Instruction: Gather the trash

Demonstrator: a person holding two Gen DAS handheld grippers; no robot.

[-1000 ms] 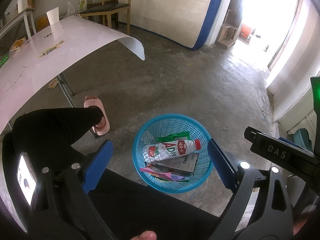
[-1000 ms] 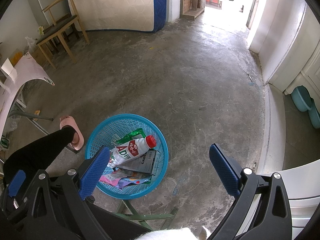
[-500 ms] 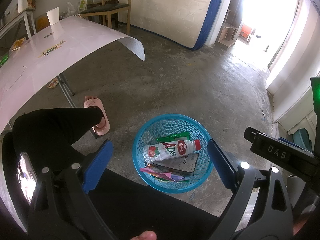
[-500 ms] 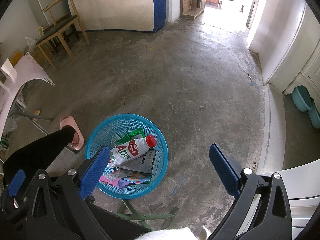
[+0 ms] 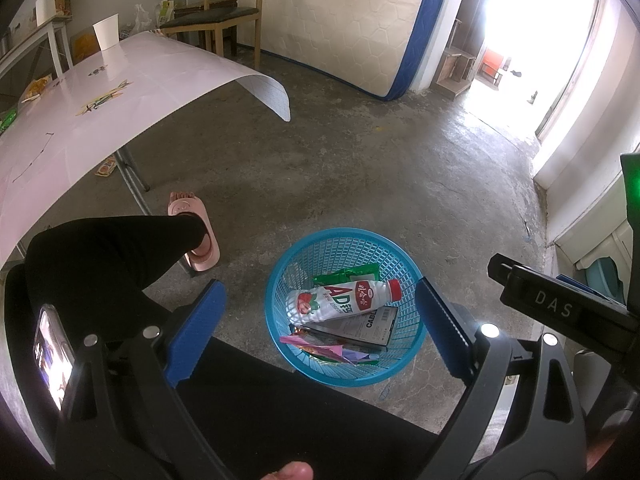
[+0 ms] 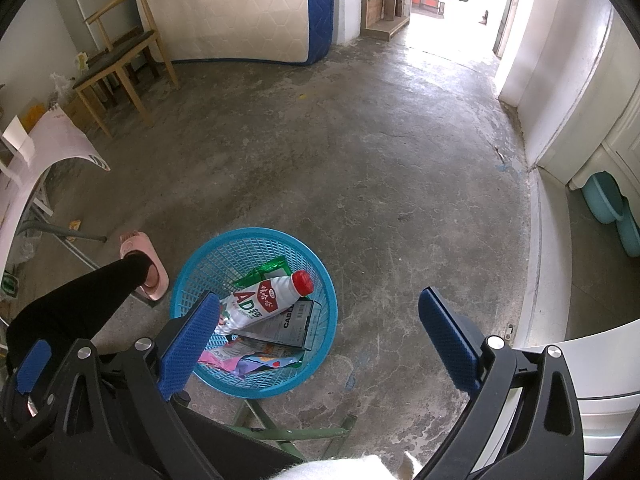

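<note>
A: How do the two grippers stand?

B: The left gripper (image 5: pixel 320 332) has its blue pads spread wide with nothing between them. The right gripper (image 6: pixel 320 338) is spread the same way, also empty. Both hang above the floor.

A: And the trash?

B: It lies in a blue mesh basket (image 5: pixel 352 244) standing on the concrete floor (image 5: pixel 360 160). In the left wrist view the basket sits between the two pads, below them; in the right wrist view it is under the left pad. On top lies a white bottle (image 5: pixel 340 300) with a red cap, on its side. Under it is a dark box (image 5: pixel 360 326), with a green wrapper (image 5: pixel 348 276) behind and pink and purple wrappers (image 5: pixel 320 346) in front.

A: What is around it?

B: A person's leg (image 5: pixel 120 256) in black, with a pink slipper (image 5: pixel 196 224), just left of the basket. Farther off, a table (image 5: pixel 120 96) with a paper cup (image 5: pixel 107 36), a wooden chair (image 5: pixel 224 12), and a mattress (image 5: pixel 340 20) leaning on the wall.
</note>
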